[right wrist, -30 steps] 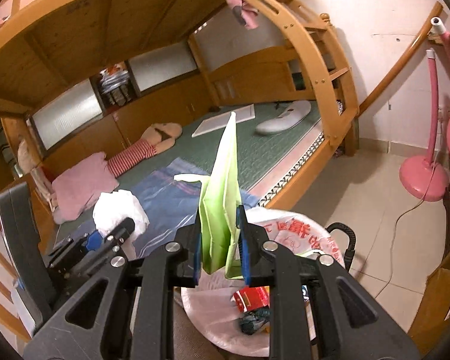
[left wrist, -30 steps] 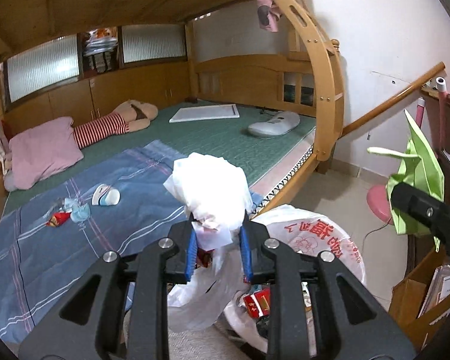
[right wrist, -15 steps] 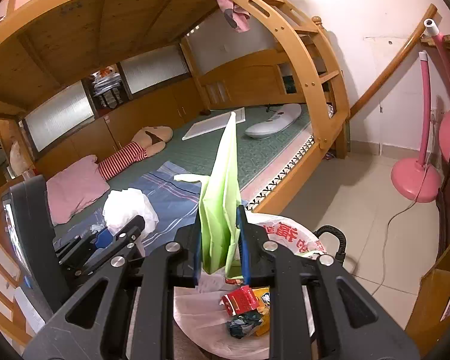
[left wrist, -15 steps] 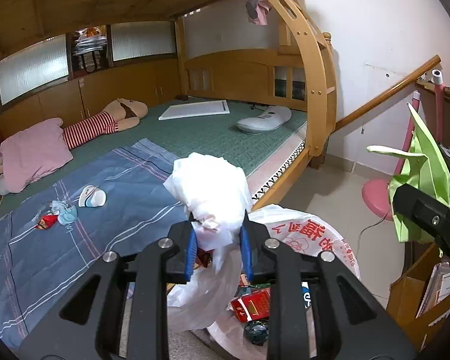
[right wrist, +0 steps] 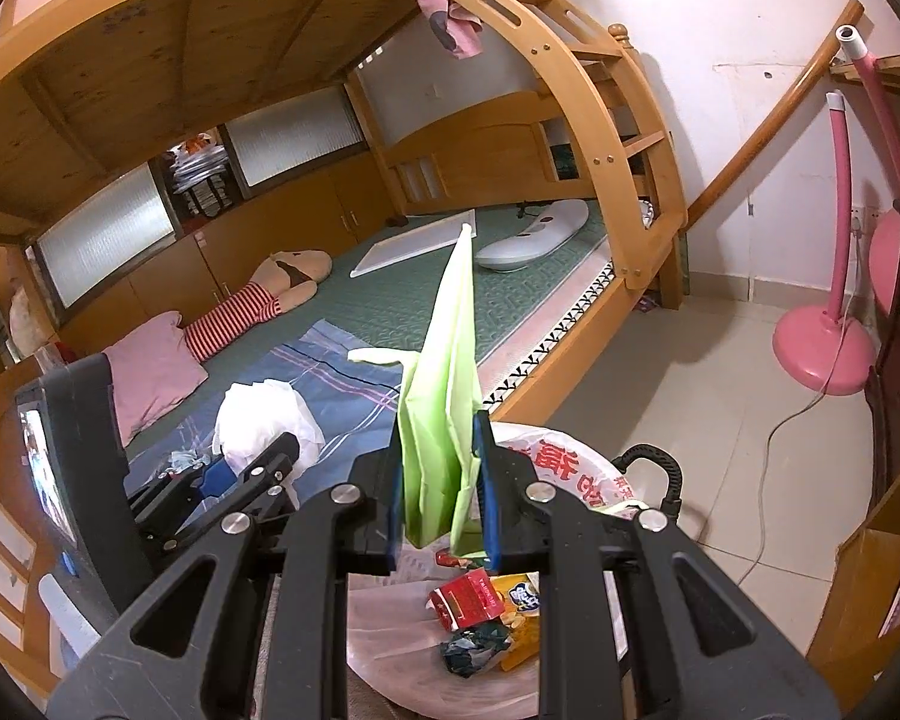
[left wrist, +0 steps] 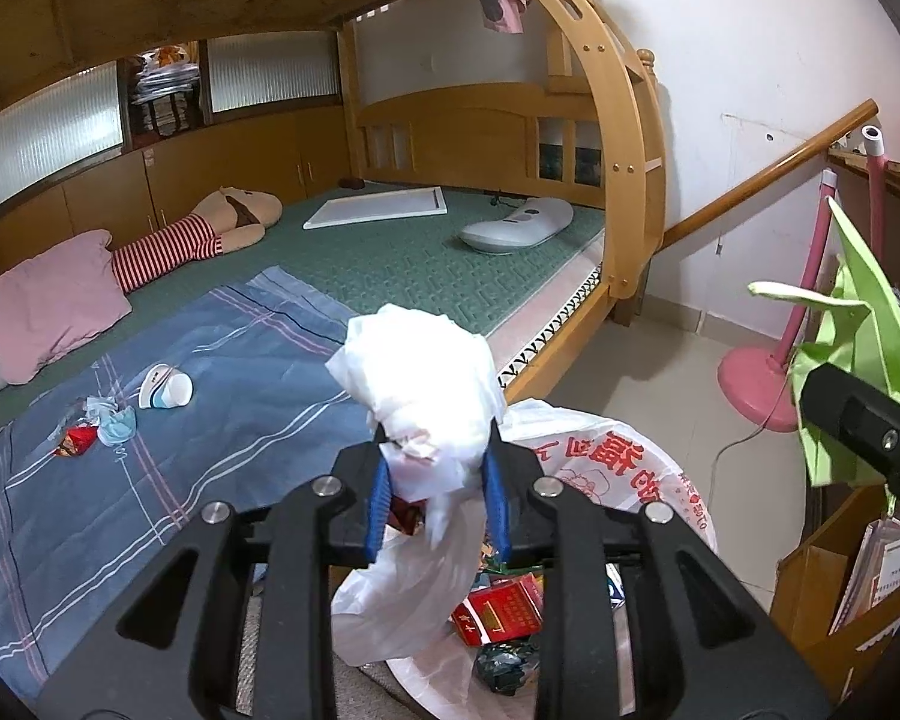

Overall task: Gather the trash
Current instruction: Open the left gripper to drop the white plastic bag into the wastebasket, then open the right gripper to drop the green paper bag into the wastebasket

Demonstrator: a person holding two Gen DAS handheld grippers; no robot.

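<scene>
Since a second ago my left gripper point(left wrist: 437, 489) has drifted toward the white trash bag point(left wrist: 618, 474), its jaws just opening slightly yet still pinching the crumpled white plastic point(left wrist: 420, 384) above the bag's mouth. My right gripper point(right wrist: 439, 483) clamps a folded green bag point(right wrist: 444, 396) (upright). More litter point(left wrist: 99, 429) lies on the blue blanket point(left wrist: 150, 480).

One crumpled white bag point(left wrist: 420, 384), one green bag point(right wrist: 444, 414), one pink pillow point(left wrist: 54, 300), one striped plush doll point(left wrist: 198, 237), two pink stands point(right wrist: 834, 276)
</scene>
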